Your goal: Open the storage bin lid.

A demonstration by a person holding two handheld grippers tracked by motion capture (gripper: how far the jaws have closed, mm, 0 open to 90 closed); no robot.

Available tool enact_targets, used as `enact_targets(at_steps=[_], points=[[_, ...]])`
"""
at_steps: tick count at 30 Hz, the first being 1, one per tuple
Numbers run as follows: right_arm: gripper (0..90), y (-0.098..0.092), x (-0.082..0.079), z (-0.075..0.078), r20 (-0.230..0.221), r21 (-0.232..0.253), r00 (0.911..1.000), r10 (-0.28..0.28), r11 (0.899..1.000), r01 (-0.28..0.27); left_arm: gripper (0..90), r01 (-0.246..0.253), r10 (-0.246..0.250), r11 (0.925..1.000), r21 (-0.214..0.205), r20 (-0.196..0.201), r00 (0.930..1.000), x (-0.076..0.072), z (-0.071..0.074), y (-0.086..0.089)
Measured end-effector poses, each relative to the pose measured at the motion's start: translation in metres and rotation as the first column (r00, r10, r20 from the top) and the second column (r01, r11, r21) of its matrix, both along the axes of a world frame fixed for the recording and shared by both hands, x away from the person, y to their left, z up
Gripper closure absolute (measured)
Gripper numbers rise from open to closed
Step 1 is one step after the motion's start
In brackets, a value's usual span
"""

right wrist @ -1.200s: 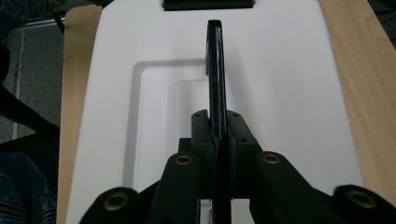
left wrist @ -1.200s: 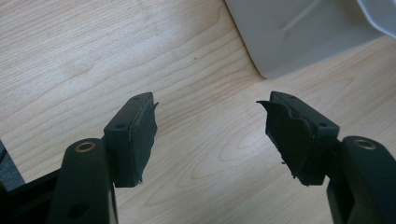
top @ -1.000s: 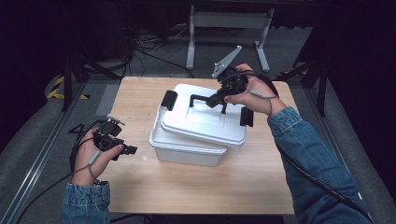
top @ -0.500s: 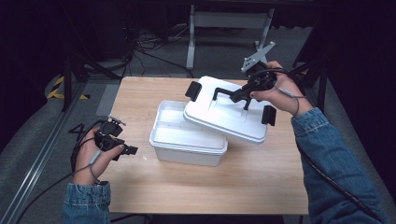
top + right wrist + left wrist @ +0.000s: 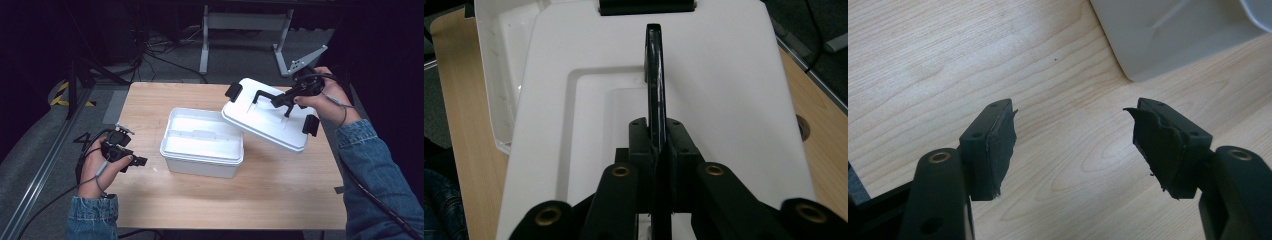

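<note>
Lid [image 5: 267,120] held aloft at right of centre in the high view, tilted, lower left edge overlapping the right rim of the box [image 5: 201,142], upper right end raised toward the hand. Gripped by the right gripper [image 5: 289,96], clenched on the black handle [image 5: 654,75] that runs up the middle of the right gripper view, jaws pressed flat on either side of it. Long axis of lid slanting from upper left to lower right of the high frame, black latches [image 5: 233,91] at both ends. Box open and white inside, sitting at centre of the table [image 5: 280,195], just left of and below the lid. Bare tabletop lying to the lower right of the lid, likely the nearest place to set it down. Left gripper [image 5: 131,159] resting low at lower left, released, jaws wide apart over bare wood, box corner [image 5: 1173,35] up at upper right of the left gripper view, apart from it and farther from the lid than the right.
</note>
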State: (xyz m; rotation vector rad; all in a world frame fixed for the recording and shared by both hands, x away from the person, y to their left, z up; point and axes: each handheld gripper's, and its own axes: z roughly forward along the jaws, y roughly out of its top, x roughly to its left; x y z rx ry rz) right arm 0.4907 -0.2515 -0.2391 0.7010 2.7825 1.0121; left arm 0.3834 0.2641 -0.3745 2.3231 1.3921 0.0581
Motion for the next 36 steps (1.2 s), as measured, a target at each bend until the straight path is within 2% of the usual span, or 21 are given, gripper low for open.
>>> enact_targets(at_steps=[11, 23, 28, 31, 36], points=[[84.2, -0.041, 0.006, -0.010, -0.005, 0.009, 0.9947, -0.103, 0.995, 0.103, 34.3, -0.005, 0.005, 1.0000, -0.006, -0.007, 1.0000, 0.000, -0.001, -0.001], [84.3, -0.064, 0.017, -0.031, -0.019, -0.008, 0.9836, -0.179, 0.984, 0.179, 34.0, -0.006, 0.005, 1.0000, -0.006, -0.009, 0.9999, 0.001, -0.002, 0.000], [84.3, -0.072, 0.022, -0.047, -0.021, -0.025, 0.9777, -0.209, 0.978, 0.208, 34.3, -0.011, 0.011, 0.9999, 0.008, 0.002, 0.9999, 0.001, -0.004, 0.001], [84.2, -0.073, 0.024, -0.060, -0.034, -0.032, 0.9754, -0.218, 0.976, 0.217, 33.2, -0.009, 0.009, 0.9999, 0.011, 0.022, 0.9997, 0.001, -0.005, 0.002], [84.2, -0.073, 0.028, -0.080, -0.054, -0.041, 0.9733, -0.223, 0.974, 0.221, 32.7, -0.005, 0.005, 0.9999, 0.015, 0.027, 0.9996, 0.001, -0.007, 0.003]])
